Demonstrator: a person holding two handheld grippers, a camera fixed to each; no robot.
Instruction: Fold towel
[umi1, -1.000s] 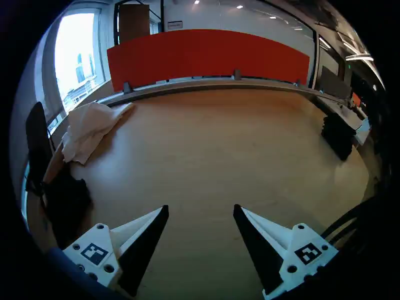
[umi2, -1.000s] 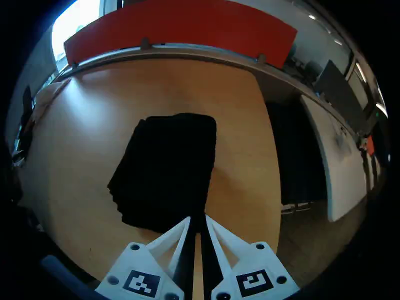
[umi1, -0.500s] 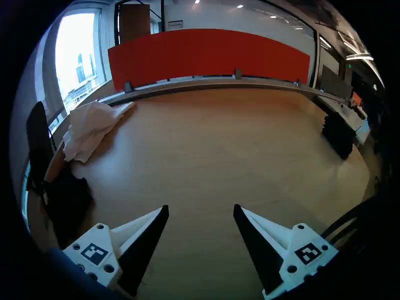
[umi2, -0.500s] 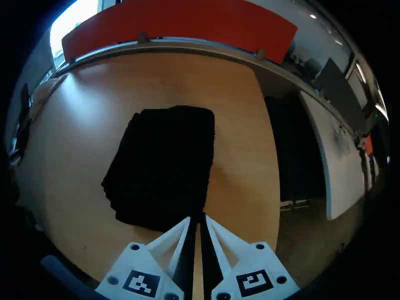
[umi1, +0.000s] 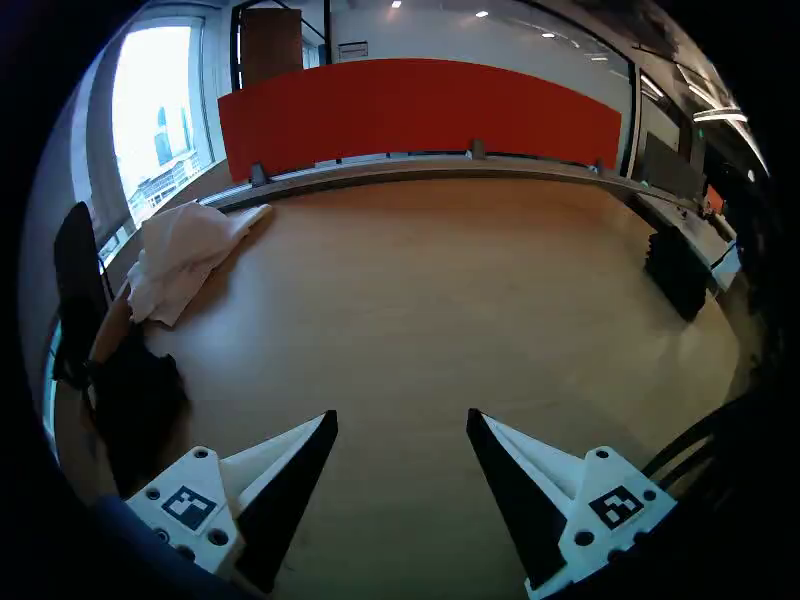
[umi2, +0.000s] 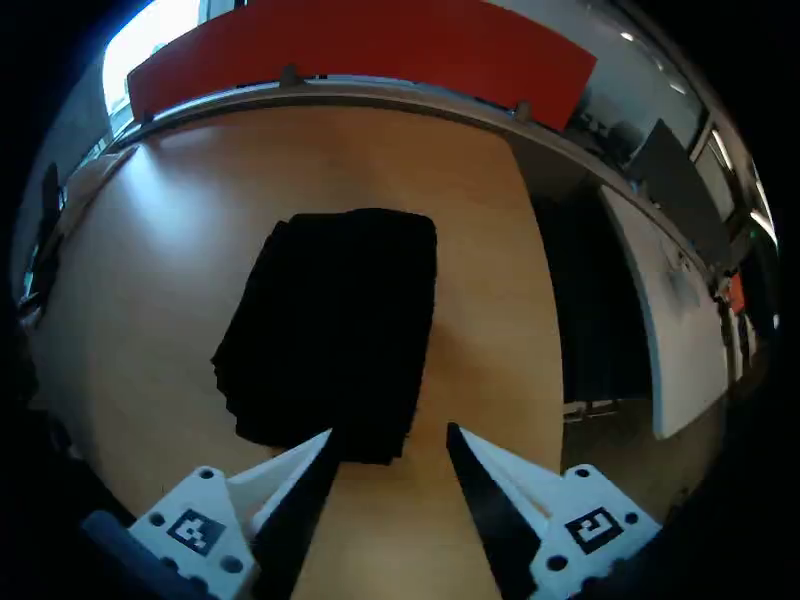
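Over the pale wooden desk (umi1: 430, 280) my left gripper (umi1: 400, 413) hung with its jaws spread wide and nothing between them but bare wood. Far off to that camera's left, near the desk's back corner, a crumpled white cloth (umi1: 180, 255) lay in a loose heap, well apart from the gripper. A low stack of dark folded fabric (umi1: 680, 270) sat at the desk's right edge, too dark for me to make out its layers. Along the far side of the desk ran a long red partition panel (umi1: 420, 105), with a bright window (umi1: 150, 110) to its left and a black chair back (umi1: 78, 270) beside the desk's left edge. From the right gripper view, the folded black towel (umi2: 335, 335) lay flat on the desk (umi2: 160, 260) as a rough rectangle, its long side running away from the camera. My right gripper (umi2: 392, 430) stood at the towel's near end, jaws parted and holding nothing. The near edge of the towel reached in between the two fingers, and the left fingertip (umi2: 330, 440) overlapped the cloth in the picture, though I could not tell whether it touched. Beyond the desk's right edge, across a dark gap, stood a white neighbouring table (umi2: 680, 310).
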